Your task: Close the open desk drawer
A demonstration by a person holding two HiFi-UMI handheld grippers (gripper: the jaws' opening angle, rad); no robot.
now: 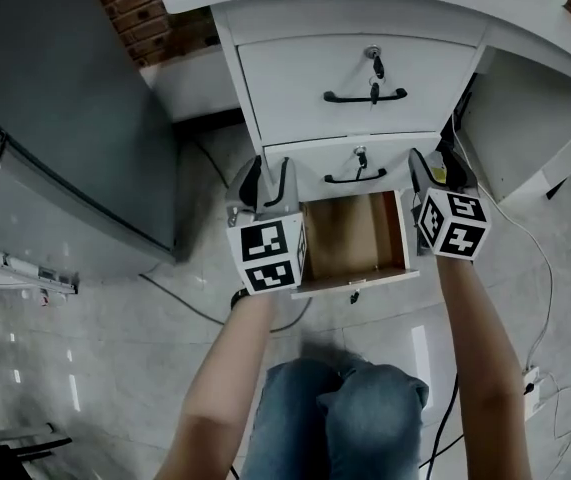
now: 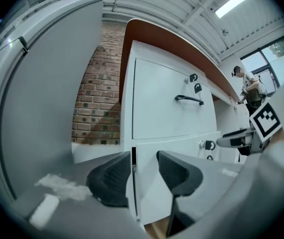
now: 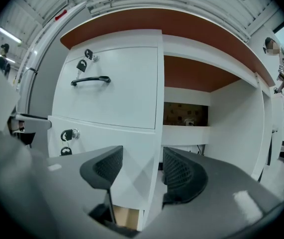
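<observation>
The white desk pedestal (image 1: 355, 78) has its lowest drawer (image 1: 353, 236) pulled out toward me, its bare wooden inside showing. That drawer's white front panel (image 1: 360, 280) is nearest to me. My left gripper (image 1: 265, 183) hovers by the drawer's left side and is open, with nothing in it. In the left gripper view its jaws (image 2: 142, 168) frame the pedestal's left front corner (image 2: 132, 133) without pressing on it. My right gripper (image 1: 435, 168) is beside the drawer's right side, also open. Its jaws (image 3: 142, 166) frame the pedestal's right front corner (image 3: 157, 108), with a strip of drawer wood (image 3: 124, 217) below.
Two shut drawers with black handles (image 1: 365, 96) and hanging keys sit above the open one. A tall grey cabinet (image 1: 55, 118) stands at the left, before a brick wall (image 1: 145, 18). The desk's kneehole (image 3: 186, 113) opens at the right. Cables (image 1: 535, 258) trail on the floor; my knees (image 1: 340, 408) are below.
</observation>
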